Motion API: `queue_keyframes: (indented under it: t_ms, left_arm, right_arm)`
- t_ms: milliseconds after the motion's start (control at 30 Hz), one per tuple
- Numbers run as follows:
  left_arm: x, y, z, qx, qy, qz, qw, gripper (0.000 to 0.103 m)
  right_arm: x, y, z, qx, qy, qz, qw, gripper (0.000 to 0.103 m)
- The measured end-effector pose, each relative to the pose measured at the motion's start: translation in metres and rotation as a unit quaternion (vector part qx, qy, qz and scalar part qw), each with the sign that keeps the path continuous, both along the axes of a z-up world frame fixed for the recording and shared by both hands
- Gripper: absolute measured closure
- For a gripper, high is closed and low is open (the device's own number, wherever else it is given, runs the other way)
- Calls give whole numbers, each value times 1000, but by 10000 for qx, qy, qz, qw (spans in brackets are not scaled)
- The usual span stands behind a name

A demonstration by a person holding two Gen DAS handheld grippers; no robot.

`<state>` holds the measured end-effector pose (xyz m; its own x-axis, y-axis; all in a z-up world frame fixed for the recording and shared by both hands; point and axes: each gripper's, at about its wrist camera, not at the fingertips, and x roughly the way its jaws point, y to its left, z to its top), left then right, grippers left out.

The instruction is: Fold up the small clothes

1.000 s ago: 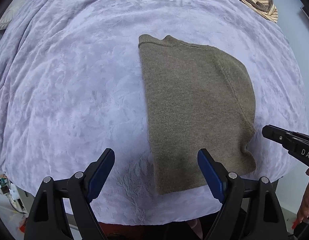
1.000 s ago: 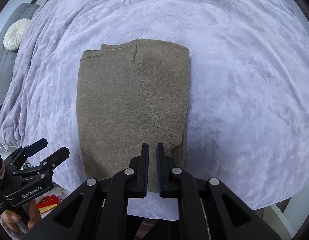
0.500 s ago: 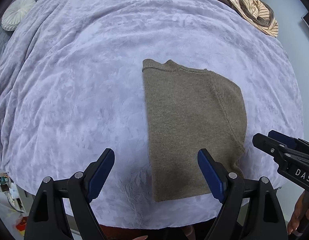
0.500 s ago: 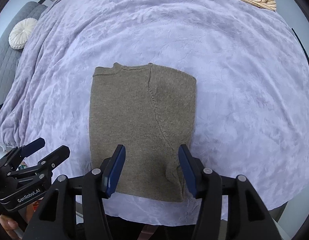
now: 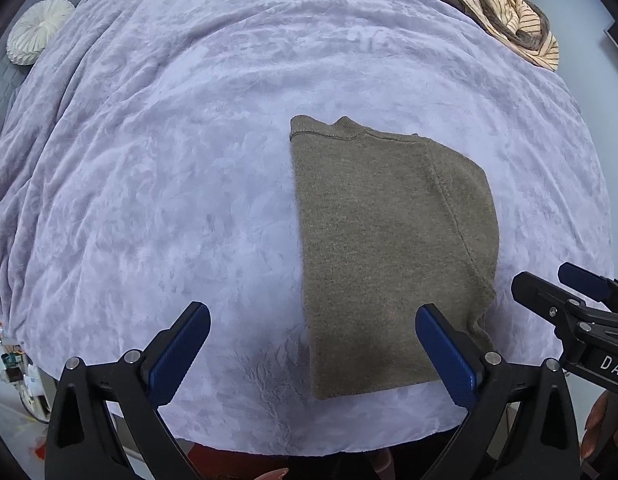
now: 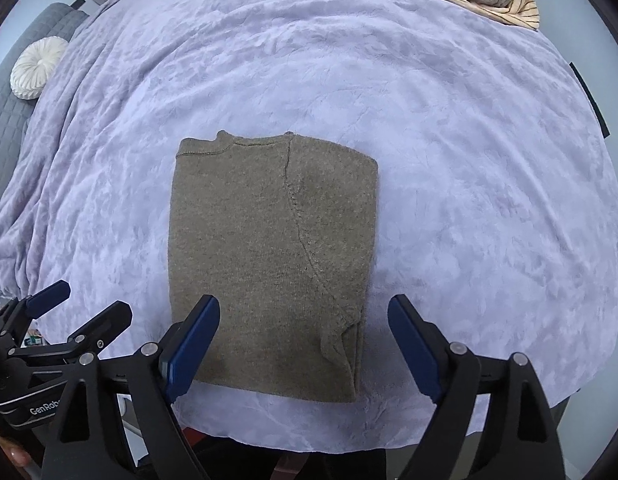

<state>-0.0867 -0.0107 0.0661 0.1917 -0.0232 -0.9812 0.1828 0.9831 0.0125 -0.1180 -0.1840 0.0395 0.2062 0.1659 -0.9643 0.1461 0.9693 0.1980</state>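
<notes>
Lying folded flat on lavender blanket, near its front edge: olive knit sweater. Left gripper jaws opening, nothing pinched, hem seen between them. Right gripper jaws opening above hem, pads clear of fabric. Left view only: fingertips at lower right. Right view only: dark strip beyond blanket. Both views: round cushion, striped clothes pile.

An olive-brown knit sweater lies on a lilac textured blanket, near cream-and-brown striped clothes and a white round cushion.
</notes>
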Motion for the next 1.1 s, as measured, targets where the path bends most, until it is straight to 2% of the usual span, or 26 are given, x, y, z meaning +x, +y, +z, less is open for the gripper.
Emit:
queue_keyframes:
  t_ms: [200, 500, 1100]
  left_arm:
    - [-1, 2, 2, 14, -54, 71, 10000, 0]
    - [-2, 1, 5, 157, -168, 54, 9997, 0]
    - [-6, -5, 7, 188, -177, 79, 9996, 0]
  right_arm:
    - [-2, 7, 4, -324, 35, -17, 9995, 15]
    - [-2, 5, 11, -483, -34, -132, 9987, 15]
    - [-4, 7, 13, -508, -49, -146, 9986, 15]
